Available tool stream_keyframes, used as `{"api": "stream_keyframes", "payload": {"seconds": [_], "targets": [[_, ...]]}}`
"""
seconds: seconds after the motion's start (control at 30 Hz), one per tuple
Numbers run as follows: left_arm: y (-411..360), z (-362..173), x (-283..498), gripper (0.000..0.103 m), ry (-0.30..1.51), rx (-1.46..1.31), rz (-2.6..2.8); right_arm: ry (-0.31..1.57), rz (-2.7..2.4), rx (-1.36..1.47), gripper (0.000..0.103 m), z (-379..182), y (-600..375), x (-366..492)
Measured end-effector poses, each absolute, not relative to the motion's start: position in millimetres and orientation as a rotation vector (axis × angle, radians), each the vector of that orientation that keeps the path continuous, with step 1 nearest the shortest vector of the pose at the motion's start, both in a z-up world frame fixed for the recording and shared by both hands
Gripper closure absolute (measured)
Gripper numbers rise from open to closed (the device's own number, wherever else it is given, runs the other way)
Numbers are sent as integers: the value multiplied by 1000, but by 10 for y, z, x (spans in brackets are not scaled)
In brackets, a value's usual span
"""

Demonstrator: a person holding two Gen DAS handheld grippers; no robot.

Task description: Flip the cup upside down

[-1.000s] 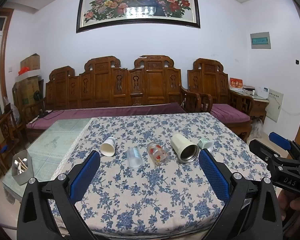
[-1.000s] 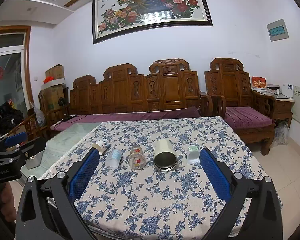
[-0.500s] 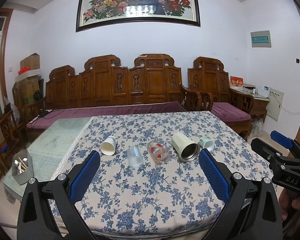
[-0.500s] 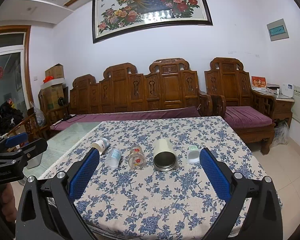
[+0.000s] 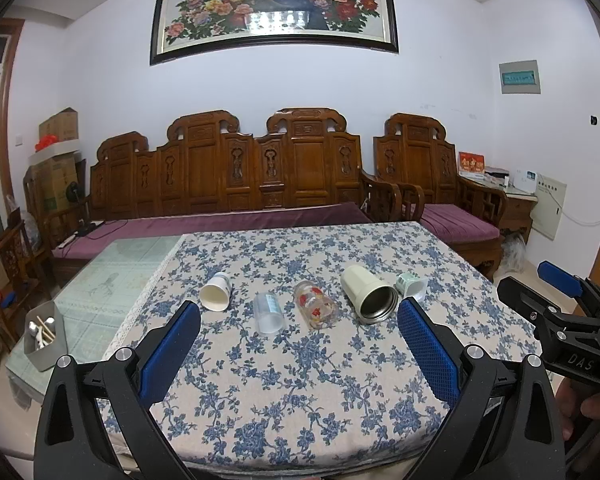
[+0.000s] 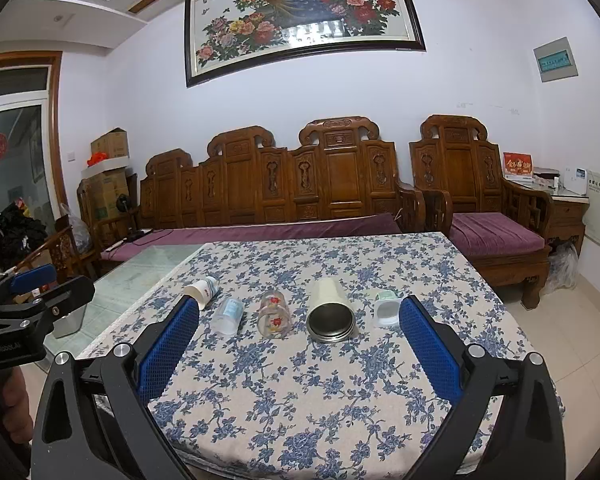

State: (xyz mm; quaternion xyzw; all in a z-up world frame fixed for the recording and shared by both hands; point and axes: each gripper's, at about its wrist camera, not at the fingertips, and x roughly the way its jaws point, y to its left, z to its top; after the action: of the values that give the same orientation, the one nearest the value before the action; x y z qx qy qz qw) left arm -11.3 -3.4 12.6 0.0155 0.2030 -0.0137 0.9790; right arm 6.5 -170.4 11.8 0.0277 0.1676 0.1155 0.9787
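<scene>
Several cups lie on their sides in a row on the floral tablecloth: a white paper cup, a clear plastic cup, a glass with red flowers, a cream steel-lined tumbler and a small white-green cup. The right wrist view shows the same row: paper cup, plastic cup, glass, tumbler, small cup. My left gripper and right gripper are open and empty, above the table's near edge, short of the cups.
A grey holder with utensils stands on the glass part of the table at the left. A carved wooden bench and armchair stand behind the table. The right gripper shows at the left view's right edge.
Both grippers have shifted only slightly; the left view has pulled back and up a little, so the cups sit slightly higher in frame. No cup has moved.
</scene>
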Motion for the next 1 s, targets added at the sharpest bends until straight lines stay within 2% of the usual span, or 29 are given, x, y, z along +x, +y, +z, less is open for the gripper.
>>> {"api": "stream_keyframes", "payload": {"seconds": [0.4, 1.0], "targets": [[-71, -1, 79, 8, 457, 55, -28, 385, 249, 70, 2, 4, -1774, 290], [116, -345, 1330, 8, 673, 43, -55, 596, 297, 27, 2, -205, -1760, 1818]]}}
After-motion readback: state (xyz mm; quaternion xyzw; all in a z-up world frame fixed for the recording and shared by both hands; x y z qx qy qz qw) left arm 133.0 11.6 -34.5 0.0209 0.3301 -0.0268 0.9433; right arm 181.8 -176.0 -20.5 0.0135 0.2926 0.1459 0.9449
